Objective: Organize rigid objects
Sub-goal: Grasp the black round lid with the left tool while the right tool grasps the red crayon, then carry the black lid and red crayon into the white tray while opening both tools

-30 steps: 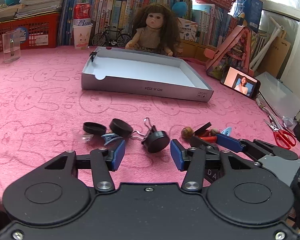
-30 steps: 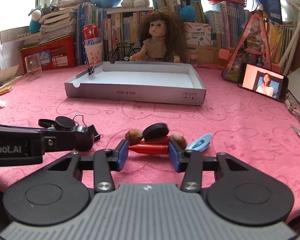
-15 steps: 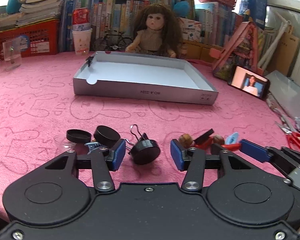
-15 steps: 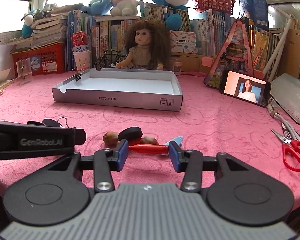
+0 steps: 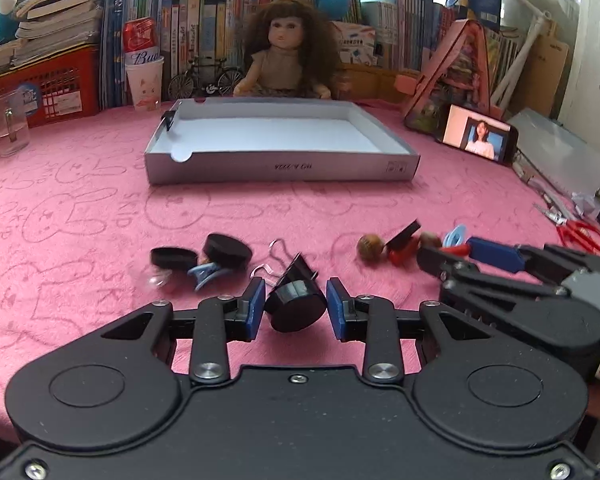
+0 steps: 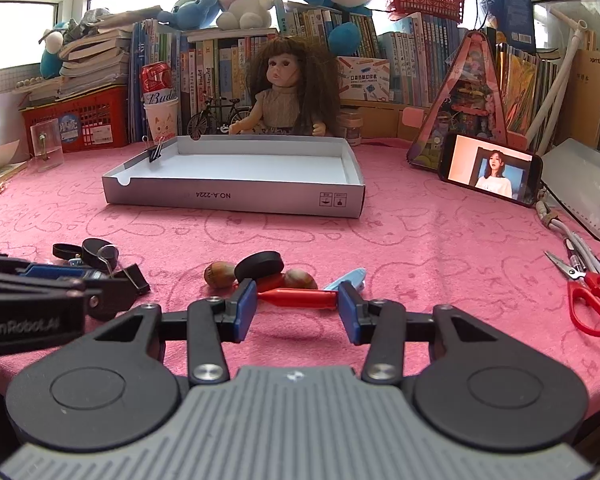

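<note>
With both tools low over the pink cloth point(image 5: 80, 184), the step in hand appears to be the pick-up stage of sorting the loose items into the white tray point(image 5: 280, 166). At far left lie two black discs point(image 5: 172, 257), a blue clip point(image 5: 204, 274) and a binder clip point(image 5: 296, 266). The left gripper point(image 5: 295, 310) stands narrowly spread, its blue pads either side of a black round cap point(image 5: 296, 308) but apparently not yet clamped; the next move calls for closing squarely on the cap, then lifting. Further right, the right gripper point(image 6: 296, 306) stands wider, pads flanking a red pen point(image 6: 296, 298), with nuts point(image 6: 219, 274) and another disc point(image 6: 259, 265) just behind. The tray holds nothing visible inside; one binder clip point(image 6: 155, 154) grips its left wall
</note>
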The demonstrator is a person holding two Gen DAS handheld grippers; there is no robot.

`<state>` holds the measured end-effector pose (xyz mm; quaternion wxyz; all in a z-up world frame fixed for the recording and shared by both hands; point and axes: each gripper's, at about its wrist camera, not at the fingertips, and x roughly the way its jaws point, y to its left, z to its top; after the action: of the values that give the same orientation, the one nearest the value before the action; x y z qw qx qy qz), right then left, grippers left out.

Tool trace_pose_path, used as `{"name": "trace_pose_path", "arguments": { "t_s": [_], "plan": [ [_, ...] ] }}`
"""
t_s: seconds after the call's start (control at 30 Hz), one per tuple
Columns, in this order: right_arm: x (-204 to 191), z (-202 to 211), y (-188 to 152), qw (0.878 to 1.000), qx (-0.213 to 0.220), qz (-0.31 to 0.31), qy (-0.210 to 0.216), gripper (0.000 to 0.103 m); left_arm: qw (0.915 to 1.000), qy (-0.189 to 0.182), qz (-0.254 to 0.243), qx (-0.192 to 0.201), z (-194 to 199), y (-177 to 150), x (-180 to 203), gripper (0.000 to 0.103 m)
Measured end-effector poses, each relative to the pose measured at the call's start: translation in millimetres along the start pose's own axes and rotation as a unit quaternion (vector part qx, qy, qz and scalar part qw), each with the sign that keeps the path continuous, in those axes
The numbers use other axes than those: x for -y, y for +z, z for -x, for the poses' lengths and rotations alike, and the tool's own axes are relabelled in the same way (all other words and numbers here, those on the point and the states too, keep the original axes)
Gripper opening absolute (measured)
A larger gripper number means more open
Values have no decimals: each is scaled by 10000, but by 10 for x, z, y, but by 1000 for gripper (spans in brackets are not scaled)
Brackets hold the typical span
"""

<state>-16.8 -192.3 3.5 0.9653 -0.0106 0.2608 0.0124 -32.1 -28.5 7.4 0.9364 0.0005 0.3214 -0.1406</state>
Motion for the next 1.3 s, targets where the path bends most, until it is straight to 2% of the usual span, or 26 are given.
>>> {"name": "trace_pose_path", "arguments": {
  "t_s": [0.17, 0.23, 0.33, 0.6, 0.7, 0.77, 0.8, 0.93, 1.07, 1.3],
  "plan": [
    [-15, 3, 0, 10000, -19, 27, -10, 50, 9999, 19, -105, -44, 46, -51, -46, 33],
    [-20, 4, -3, 10000, -28, 27, -16, 50, 9999, 92, -129, -43, 51, -64, -57, 43],
    [-21, 4, -1, 10000, -26, 27, -20, 51, 9998, 160, -119, -41, 77, -89, -65, 49],
    [-25, 24, -17, 10000, -33, 41, -7, 51, 9999, -94, -12, -136, 107, -151, -64, 50],
    [-30, 25, -19, 10000, -42, 37, -10, 51, 9999, -85, -35, -125, 116, -174, -53, 46],
    [-34, 30, -22, 10000, -44, 45, -4, 51, 9999, 8, -67, -86, 122, -188, -41, 32],
    [-38, 31, -19, 10000, -43, 49, -4, 51, 9999, 33, -85, -73, 127, -189, -40, 30],
    [-44, 37, -4, 10000, -29, 68, -10, 51, 10000, -39, 4, -43, 152, -141, -61, 30],
    [-34, 31, 38, 10000, -17, 60, -20, 51, 9999, -1, -41, 156, 191, -33, -60, 30],
    [63, -40, 253, 9998, 20, -194, 31, 51, 9989, 128, 6, 441, 116, 325, -151, 30]
  ]
}}
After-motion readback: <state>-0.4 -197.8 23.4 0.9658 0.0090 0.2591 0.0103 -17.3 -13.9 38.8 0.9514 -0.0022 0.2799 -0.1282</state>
